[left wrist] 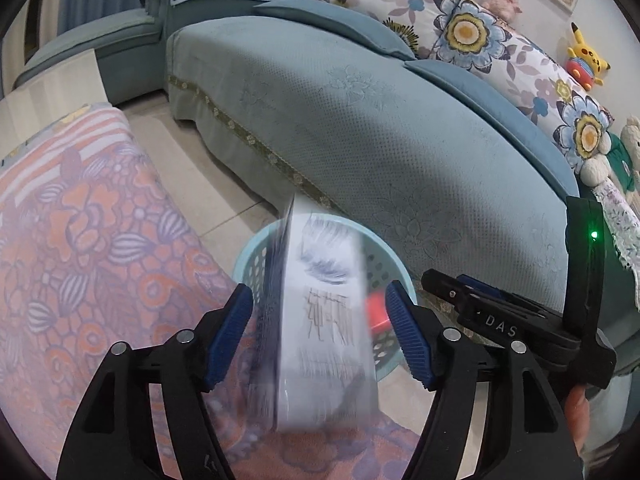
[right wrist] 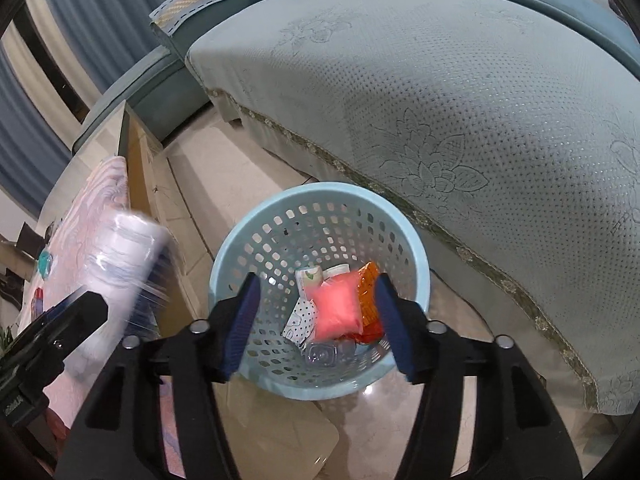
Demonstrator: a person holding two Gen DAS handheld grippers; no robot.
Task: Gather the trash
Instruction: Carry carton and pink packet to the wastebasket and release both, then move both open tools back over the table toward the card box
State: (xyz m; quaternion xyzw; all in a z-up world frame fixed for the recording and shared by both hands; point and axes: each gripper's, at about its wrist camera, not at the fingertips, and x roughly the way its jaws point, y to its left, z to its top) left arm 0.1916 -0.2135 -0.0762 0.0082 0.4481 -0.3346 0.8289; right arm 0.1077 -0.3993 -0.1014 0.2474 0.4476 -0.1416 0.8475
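A light blue perforated basket [right wrist: 236, 264] stands on the floor by the sofa; it also shows in the left wrist view [left wrist: 256, 256]. Inside lie a pink packet [right wrist: 338, 306], an orange wrapper [right wrist: 368, 304], a dotted wrapper [right wrist: 300, 318] and a clear cup [right wrist: 324, 354]. My left gripper [left wrist: 320, 336] is open, and a blurred white package with dark print [left wrist: 324, 336] sits loose between its fingers, above the basket. The package also shows at the left of the right wrist view [right wrist: 120, 264]. My right gripper [right wrist: 316, 324] is open and empty above the basket.
A blue-green sofa [left wrist: 380, 128] fills the far side, with flowered cushions [left wrist: 480, 40] and plush toys [left wrist: 584, 60]. A table with a pink flowered cloth [left wrist: 80, 240] is at the left. The floor [right wrist: 224, 176] is pale tile.
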